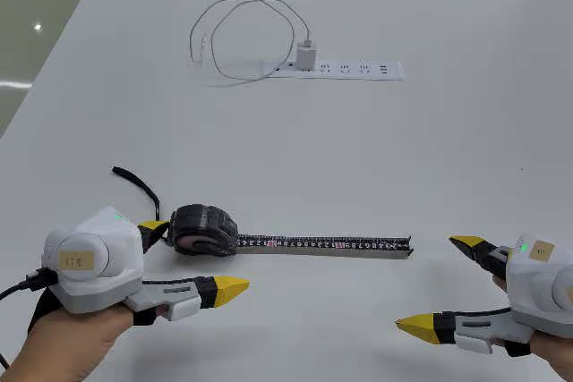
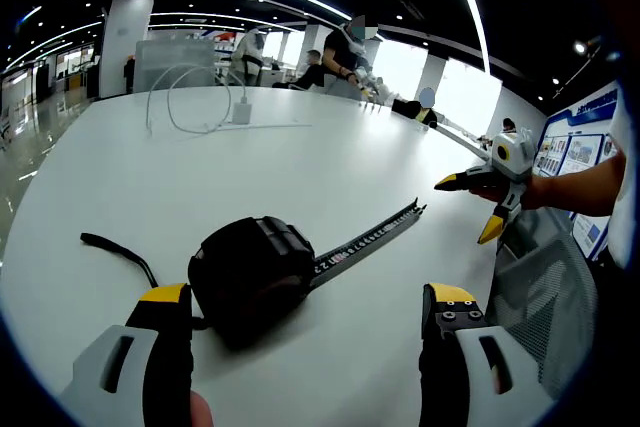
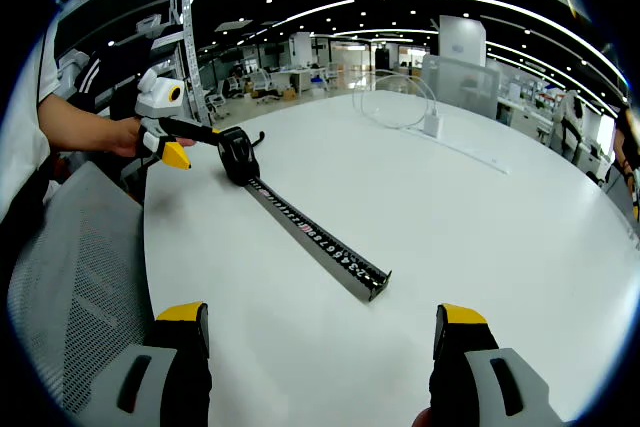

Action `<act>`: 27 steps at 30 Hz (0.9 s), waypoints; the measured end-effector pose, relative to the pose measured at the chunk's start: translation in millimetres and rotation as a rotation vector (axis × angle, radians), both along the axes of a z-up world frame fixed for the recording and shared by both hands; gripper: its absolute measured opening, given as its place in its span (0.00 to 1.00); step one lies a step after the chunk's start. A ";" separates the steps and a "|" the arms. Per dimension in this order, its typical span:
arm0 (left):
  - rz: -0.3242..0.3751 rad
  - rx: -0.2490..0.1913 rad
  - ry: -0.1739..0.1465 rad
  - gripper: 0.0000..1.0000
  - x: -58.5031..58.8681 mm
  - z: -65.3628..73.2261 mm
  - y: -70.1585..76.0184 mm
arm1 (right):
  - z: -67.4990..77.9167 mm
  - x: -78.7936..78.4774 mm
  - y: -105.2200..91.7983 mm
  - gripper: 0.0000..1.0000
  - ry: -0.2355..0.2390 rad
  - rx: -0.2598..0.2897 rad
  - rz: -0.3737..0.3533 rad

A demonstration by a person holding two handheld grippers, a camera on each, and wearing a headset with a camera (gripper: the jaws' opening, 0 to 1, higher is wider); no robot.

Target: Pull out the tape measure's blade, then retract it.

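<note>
One tape (image 1: 204, 230) lies near-left between our left gripper's (image 1: 195, 255) spread jaws, blade (image 1: 322, 244) out rightward; our right gripper (image 1: 434, 282) gapes beyond its tip. The left gripper view shows people (image 2: 340, 52) far off.

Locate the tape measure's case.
In the head view the case lies lower left, beside the left gripper, its blade extended toward the right gripper.
</note>
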State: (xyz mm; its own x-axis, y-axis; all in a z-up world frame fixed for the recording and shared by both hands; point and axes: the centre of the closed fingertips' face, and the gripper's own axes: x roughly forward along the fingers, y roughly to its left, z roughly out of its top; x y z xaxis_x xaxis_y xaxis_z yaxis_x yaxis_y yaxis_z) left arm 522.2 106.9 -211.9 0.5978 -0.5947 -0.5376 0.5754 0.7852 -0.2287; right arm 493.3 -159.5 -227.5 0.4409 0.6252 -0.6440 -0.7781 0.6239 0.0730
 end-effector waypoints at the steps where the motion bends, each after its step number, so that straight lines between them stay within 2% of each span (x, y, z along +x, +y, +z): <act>1: 0.009 -0.003 0.000 0.93 1.1 0.0 0.4 | 0.0 0.3 0.0 0.91 0.000 -0.001 0.002; 7: 0.042 -0.001 -0.001 0.93 3.8 -0.7 0.0 | 1.7 5.1 -0.5 0.89 -0.011 -0.011 0.017; 16: 0.120 -0.007 0.002 0.91 10.1 -2.1 -0.4 | 1.0 10.1 -0.1 0.80 -0.009 -0.033 0.063; 27: 0.219 0.021 0.004 0.85 20.3 -7.2 2.4 | -0.6 17.0 0.1 0.69 -0.009 -0.072 0.123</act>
State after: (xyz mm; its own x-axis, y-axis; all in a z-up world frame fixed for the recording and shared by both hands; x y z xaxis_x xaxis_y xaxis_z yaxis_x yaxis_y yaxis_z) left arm 542.5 109.3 -219.1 0.7090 -0.4400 -0.5510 0.3901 0.8957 -0.2134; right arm 510.3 -159.3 -228.1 0.3699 0.6276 -0.6851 -0.8496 0.5269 0.0239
